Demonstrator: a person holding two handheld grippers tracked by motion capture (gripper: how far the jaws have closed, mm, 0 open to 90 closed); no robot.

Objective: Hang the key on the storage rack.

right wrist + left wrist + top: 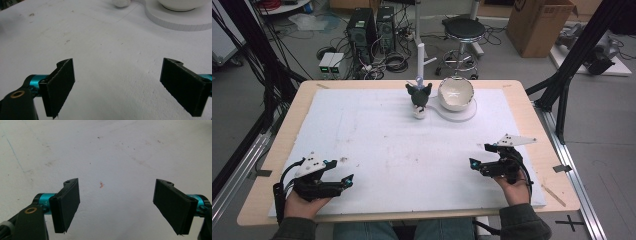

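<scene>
Both grippers sat low at the near edge of the white foam board (377, 145), well apart from each other and from the objects at the far side. Looked like a rest or start pose: hands parked close to the body, nothing in reach yet.

Left gripper (339, 175): jaws spread wide, nothing between them. Right gripper (479, 157): same, jaws wide apart and empty.

The things nearest the work were far off: a small dark plush toy (418, 95) with ears, sitting upright on a white base, and a white bowl (456, 93) on a round white disc (462, 113) just to its right. Toy and disc looked touching or nearly so; couldn't tell which. My read: the wide jaws were pre-set for a grab on the toy or the bowl rim, and the right gripper pointed roughly that way.

View differences:
- High view gave the full layout, both hands, and the stool (463, 31) and PC towers (362, 30) on the floor behind the table.
- Right gripper view caught the disc edge (175, 23) and the bowl's underside (182, 5) at top, so that gripper was aimed toward them.
- Left gripper view had bare board (105, 152) with scuffs and a small orange fleck (101, 185) between the jaws, too small to make out from above.
</scene>
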